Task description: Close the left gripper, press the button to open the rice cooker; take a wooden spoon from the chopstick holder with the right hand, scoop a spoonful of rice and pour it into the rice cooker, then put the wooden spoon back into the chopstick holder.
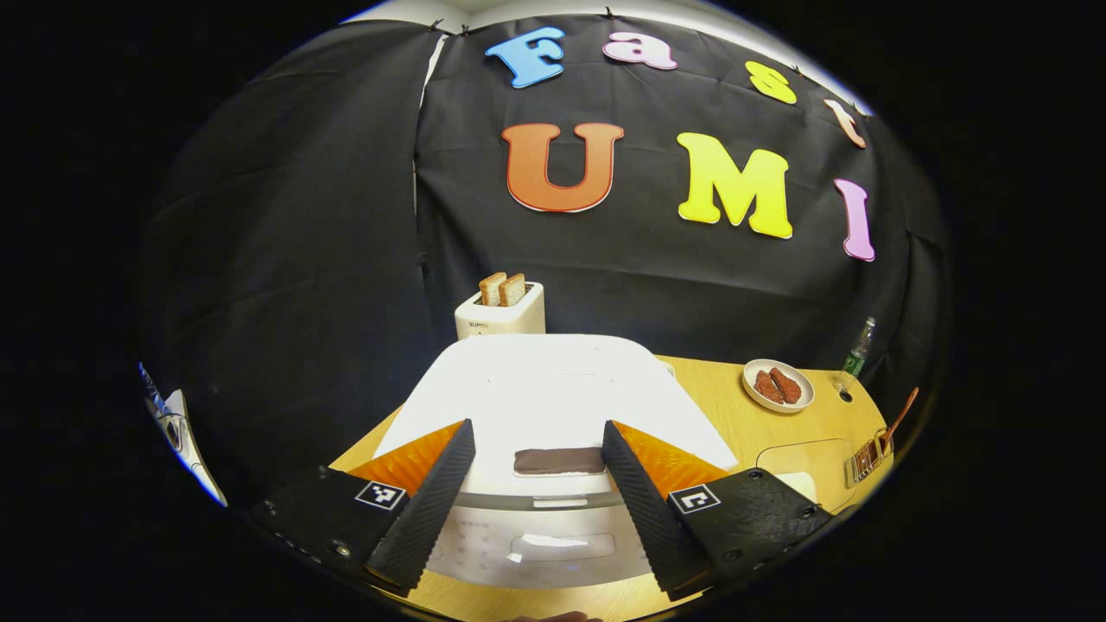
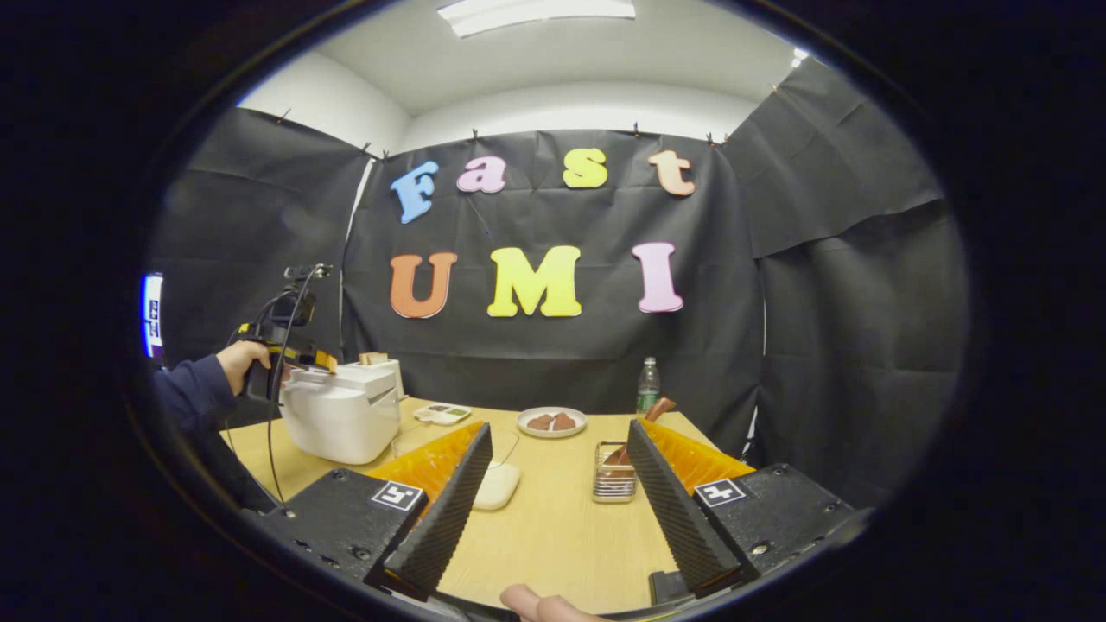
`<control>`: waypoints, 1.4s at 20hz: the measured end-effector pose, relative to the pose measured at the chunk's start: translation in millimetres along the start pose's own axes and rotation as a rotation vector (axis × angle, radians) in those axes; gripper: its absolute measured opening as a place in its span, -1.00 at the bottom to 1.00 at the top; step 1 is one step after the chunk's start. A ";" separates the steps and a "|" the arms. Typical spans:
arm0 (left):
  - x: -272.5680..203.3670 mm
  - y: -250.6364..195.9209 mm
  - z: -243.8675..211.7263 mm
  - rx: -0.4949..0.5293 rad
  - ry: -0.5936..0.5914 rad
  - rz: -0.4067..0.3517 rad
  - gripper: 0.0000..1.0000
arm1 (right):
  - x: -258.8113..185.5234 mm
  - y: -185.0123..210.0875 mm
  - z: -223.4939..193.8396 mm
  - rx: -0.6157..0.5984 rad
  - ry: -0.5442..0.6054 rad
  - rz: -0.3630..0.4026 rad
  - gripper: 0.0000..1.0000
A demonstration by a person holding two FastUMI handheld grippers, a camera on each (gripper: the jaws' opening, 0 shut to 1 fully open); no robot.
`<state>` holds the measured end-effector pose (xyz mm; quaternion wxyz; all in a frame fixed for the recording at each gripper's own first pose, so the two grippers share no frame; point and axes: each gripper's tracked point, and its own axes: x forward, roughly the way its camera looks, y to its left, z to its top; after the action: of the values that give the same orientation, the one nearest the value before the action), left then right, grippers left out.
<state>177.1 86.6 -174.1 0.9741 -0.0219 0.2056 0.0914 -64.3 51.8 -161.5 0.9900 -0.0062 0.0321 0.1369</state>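
Both views facing shared rice cooker (image 1: 553, 406)

Toaster (image 1: 499, 318): I see it at the table's back edge, against the wall, two bread slices (image 1: 503, 289) standing up out of its slots.
Plate (image 2: 551, 422): round, pale, holding two brown pieces; I place it near the bottle.
Bottle (image 2: 648, 386): upright, green label, at the table's (image 2: 553, 527) far edge.
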 end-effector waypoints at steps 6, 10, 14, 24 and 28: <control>-0.7 -1.6 -7.6 0.007 -0.017 -0.005 0.91 | -0.1 2.1 -3.1 -0.005 0.004 0.000 0.96; 3.2 -2.8 -15.5 0.018 0.012 -0.007 0.92 | 0.2 3.4 -4.4 -0.004 0.006 -0.002 0.97; 6.5 -4.0 -17.7 0.027 0.008 -0.032 0.92 | 2.6 6.7 -9.6 -0.003 0.017 0.003 0.97; -13.5 -11.4 6.4 -0.050 -0.072 -0.106 0.86 | 15.8 8.9 5.5 -0.018 -0.009 -0.029 0.97; -59.8 -4.8 38.3 -0.041 -0.146 -0.093 0.85 | 19.6 8.7 27.2 -0.016 -0.038 -0.045 1.00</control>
<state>139.4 74.8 -114.8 0.9891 -0.0444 0.1310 0.0514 -46.2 66.0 -135.6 0.9932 -0.0123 0.0118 0.1151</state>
